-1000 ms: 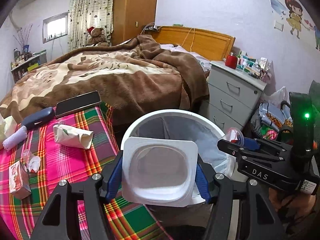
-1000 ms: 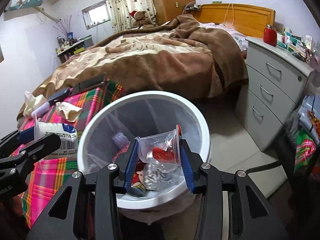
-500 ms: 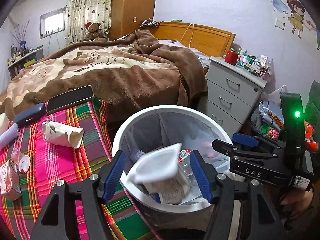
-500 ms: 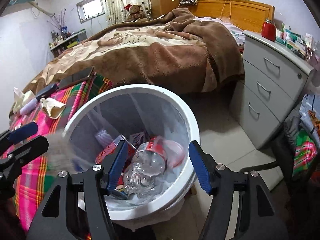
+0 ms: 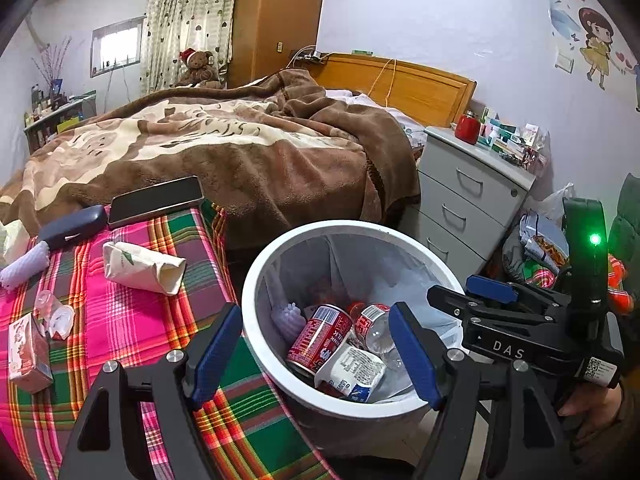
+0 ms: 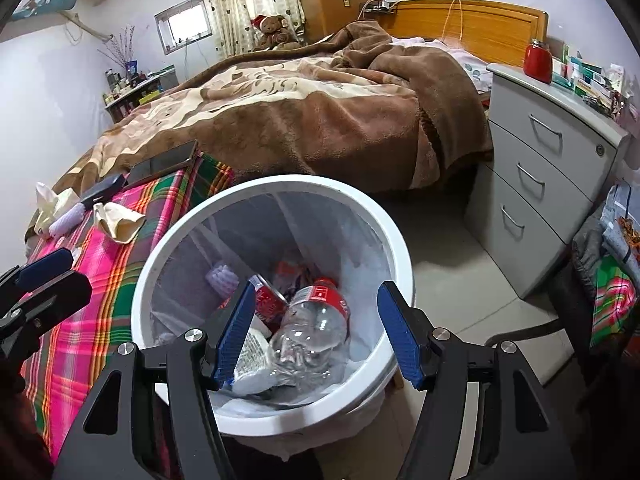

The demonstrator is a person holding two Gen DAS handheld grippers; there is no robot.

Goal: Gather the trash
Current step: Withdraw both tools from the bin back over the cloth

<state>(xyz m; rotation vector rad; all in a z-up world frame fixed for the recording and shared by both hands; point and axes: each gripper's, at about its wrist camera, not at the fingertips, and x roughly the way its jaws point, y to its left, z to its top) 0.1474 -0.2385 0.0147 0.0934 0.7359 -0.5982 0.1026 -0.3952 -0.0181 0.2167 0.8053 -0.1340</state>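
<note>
White bin half-hidden by trash, jaws of left gripper opening, right gripper spread, both empty.

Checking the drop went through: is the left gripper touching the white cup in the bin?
Apart. The left wrist view shows the left gripper empty, its jaws opening, the white cup below.

Both wrist views are aimed downward from close above the white bin, left from the plaid counter side; bin, bed and drawers are shared.
</note>
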